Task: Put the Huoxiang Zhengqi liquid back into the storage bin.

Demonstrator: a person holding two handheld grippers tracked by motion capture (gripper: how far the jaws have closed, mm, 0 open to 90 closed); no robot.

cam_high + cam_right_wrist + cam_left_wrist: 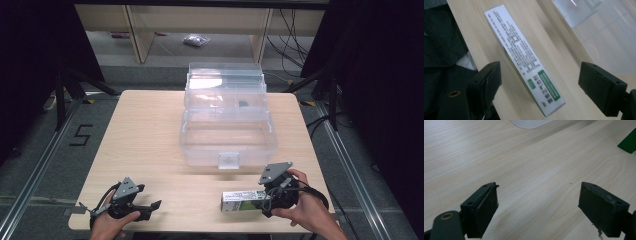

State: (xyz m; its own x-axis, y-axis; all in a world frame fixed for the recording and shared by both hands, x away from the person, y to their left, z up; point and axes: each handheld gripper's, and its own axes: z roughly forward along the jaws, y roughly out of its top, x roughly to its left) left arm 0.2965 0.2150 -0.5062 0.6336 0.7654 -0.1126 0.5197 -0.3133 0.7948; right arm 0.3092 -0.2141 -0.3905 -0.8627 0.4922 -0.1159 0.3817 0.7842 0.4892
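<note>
A small carton (243,201) is seen lying flat near the front edge of the table (150,145), just in front of the clear bin (227,145) and apart from it. The right gripper (265,200) is held at the carton's right end with its jaws spread wide; in the right gripper view the carton (524,60) lies between them, neither pad touching. The left gripper (152,206) rests well apart at the front left, jaws also wide over bare wood, nothing held.

The carton is judged light and thin-walled: stiff along its edges, easily dented on its broad faces, with a smooth printed skin that could slip. It is best taken across the two long narrow sides, near the middle of its length, with a gentle squeeze so that the card is not crushed
</note>
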